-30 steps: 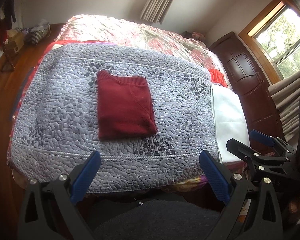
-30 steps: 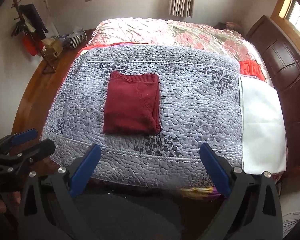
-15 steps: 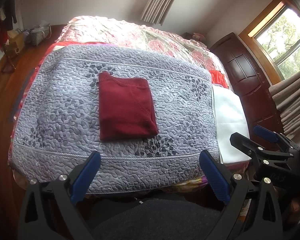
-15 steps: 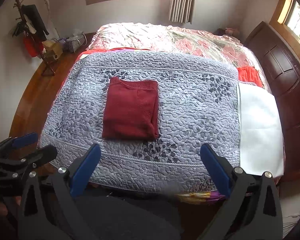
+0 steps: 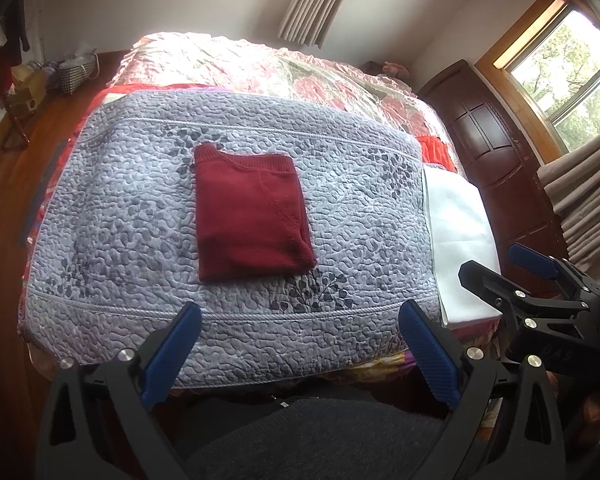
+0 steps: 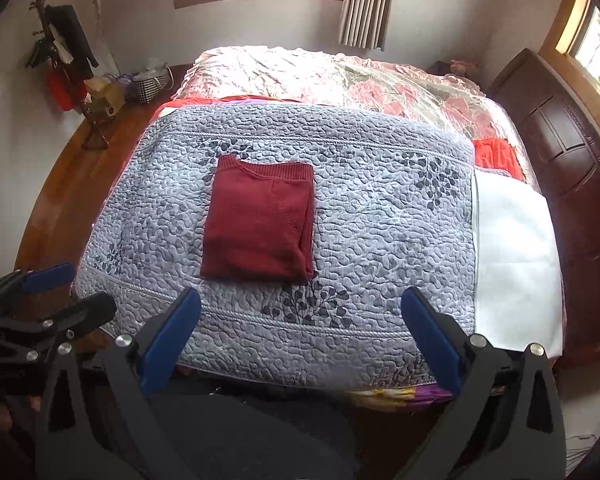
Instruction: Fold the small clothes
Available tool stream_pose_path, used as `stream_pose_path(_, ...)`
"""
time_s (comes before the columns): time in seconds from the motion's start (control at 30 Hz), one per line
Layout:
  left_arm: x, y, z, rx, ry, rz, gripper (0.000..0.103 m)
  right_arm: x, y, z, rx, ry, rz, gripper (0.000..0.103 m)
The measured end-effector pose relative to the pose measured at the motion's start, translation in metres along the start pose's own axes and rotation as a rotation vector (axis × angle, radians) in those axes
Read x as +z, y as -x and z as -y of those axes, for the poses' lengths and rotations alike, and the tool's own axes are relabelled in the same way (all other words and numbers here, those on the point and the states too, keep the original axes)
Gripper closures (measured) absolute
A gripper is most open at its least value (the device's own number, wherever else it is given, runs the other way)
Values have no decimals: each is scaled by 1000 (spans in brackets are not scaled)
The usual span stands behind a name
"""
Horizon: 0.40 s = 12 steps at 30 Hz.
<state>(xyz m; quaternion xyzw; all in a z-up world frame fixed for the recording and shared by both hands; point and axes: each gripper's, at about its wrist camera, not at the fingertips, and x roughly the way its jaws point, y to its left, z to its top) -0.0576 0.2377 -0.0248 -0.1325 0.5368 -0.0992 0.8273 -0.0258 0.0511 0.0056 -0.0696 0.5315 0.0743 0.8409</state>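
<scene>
Since a second ago both my grippers have backed off a bit further from the bed and lifted slightly; the red sweater (image 5: pixel 252 216) hasn't shifted at all, same spot, same shape. My read: folding on this piece is done, I'm retreating, not reaching. Sweater is a neat rectangle lying flat on the grey quilt (image 5: pixel 120 208), ribbed hem at its 12 o'clock edge, folded layers stacked at its 3 o'clock side, nothing touching it. In the right wrist view the same sweater (image 6: pixel 260 220) sits around 11 o'clock from my fingers, well apart. Left gripper (image 5: pixel 300 344) has its jaws spread wide and holds nothing, hovering off the near edge of the quilt, pointed forward and down at the bed. Right gripper (image 6: pixel 300 332) likewise, jaws wide apart, empty, held off the near edge. From the left camera my right gripper (image 5: pixel 540 280) shows at 4 o'clock, level with mine; from the right camera my left gripper (image 6: pixel 48 300) shows at 8 o'clock. White cloth (image 6: pixel 516 256) lies at 3 o'clock of the quilt, flat, possibly next up, can't tell what it is.
</scene>
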Motion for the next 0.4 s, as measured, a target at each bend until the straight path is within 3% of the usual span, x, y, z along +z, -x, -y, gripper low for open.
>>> stream_pose_path(0.4,2,1,0,7,-4,5,4,4,-2,0,-3,2,-1,4)
